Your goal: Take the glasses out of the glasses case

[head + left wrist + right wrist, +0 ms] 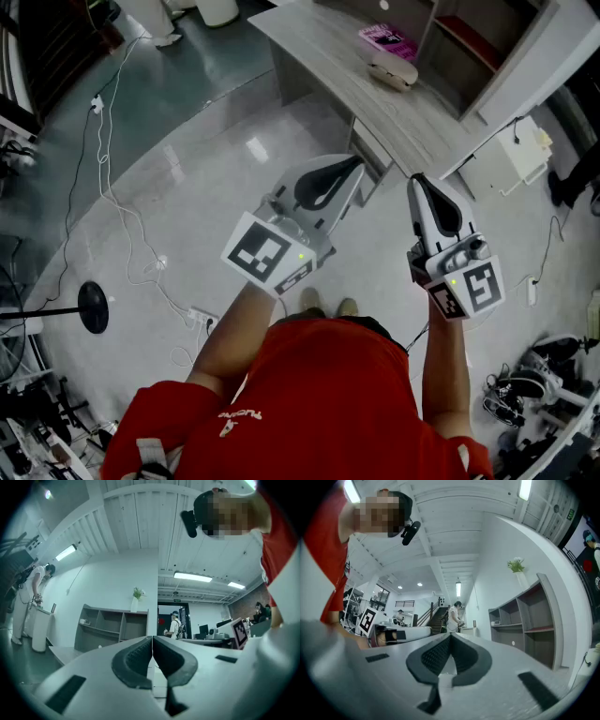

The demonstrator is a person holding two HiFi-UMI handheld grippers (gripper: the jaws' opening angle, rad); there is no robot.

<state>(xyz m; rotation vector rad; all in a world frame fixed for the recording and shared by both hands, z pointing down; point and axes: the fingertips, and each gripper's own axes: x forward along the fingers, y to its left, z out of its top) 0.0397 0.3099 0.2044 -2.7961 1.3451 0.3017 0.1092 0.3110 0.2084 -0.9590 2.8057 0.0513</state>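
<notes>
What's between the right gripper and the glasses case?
Head view: only bare table between the shut right gripper and the glasses case.

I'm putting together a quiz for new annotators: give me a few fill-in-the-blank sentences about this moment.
1. The jaws of the left gripper and the right gripper are both ____.
2. The glasses case lies on the desk, and ____ gripper touches it.
3. The flat item beside the case is ____ in colour.
4. The person's shirt is ____.
Missing words: shut; neither; pink; red.
</notes>
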